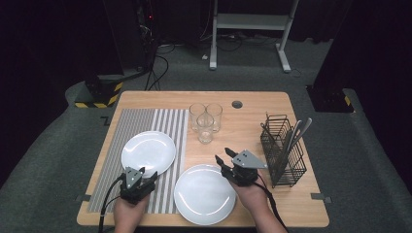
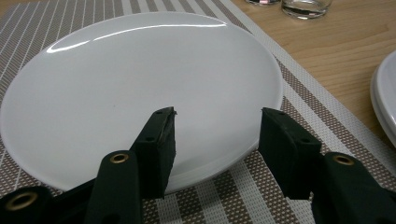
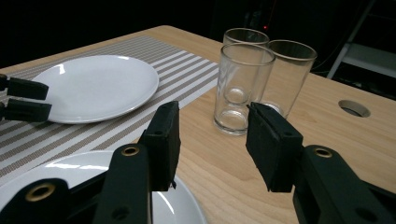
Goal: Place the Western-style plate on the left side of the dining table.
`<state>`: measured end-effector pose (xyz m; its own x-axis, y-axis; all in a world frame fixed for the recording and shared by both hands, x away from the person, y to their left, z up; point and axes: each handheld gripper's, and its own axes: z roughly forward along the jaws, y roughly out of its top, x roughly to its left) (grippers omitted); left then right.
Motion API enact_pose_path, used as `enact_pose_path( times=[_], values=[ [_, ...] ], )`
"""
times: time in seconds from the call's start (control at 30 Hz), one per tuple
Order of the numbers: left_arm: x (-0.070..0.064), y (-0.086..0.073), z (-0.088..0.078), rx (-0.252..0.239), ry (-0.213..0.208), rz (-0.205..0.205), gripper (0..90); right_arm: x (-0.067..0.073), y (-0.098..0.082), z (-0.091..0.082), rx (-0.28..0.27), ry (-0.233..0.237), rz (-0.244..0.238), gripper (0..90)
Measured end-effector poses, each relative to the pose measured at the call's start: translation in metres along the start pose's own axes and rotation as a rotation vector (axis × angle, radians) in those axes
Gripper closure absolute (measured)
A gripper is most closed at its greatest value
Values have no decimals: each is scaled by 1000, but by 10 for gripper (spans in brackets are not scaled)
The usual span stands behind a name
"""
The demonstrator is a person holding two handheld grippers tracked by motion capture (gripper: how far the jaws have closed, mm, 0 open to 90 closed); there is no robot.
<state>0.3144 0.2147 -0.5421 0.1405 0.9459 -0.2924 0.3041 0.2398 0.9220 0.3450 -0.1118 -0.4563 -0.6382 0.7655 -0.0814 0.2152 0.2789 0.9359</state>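
Down at the near edge of the counter [image 1: 252, 104], the left gripper [image 2: 217, 140] hovers with jaws parted, empty, over the rim of the white plate on the striped placemat [image 2: 116, 88]; the right gripper [image 3: 212, 135], jaws also apart and holding nothing, sits over the second plate [image 1: 204, 194], facing three glasses [image 3: 240, 86]

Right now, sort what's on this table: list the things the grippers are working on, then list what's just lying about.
In hand:
- left gripper, jaws open at the rim of the plate on the striped mat
- right gripper, jaws open, at the near plate, pointing toward the three glasses

Lying about:
- wire basket with cutlery
- striped mat
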Motion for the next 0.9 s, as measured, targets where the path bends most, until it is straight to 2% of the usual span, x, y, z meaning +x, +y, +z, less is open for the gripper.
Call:
enact_pose_path(
  times=[0.07, 0.3, 0.63, 0.73, 0.83, 0.9],
  values=[
    [0, 0, 0, 1, 1, 3, 469, -2, 1, -1, -5, 4, 15, 544],
    [0, 0, 0, 0, 4, 1, 463, -4, 6, -3, -15, -16, -12, 518],
    [0, 0, 1, 10, 13, 2, 461, -15, 16, -12, -45, -36, -1, 523],
    [0, 0, 2, 9, 14, -2, 460, -17, 20, -17, -60, -41, -5, 518],
    [0, 0, 2, 13, 11, 2, 461, -18, 24, -22, -74, -65, -40, 518],
    [0, 0, 2, 13, 14, 2, 461, -19, 26, -23, -79, -58, -37, 518]
  ],
)
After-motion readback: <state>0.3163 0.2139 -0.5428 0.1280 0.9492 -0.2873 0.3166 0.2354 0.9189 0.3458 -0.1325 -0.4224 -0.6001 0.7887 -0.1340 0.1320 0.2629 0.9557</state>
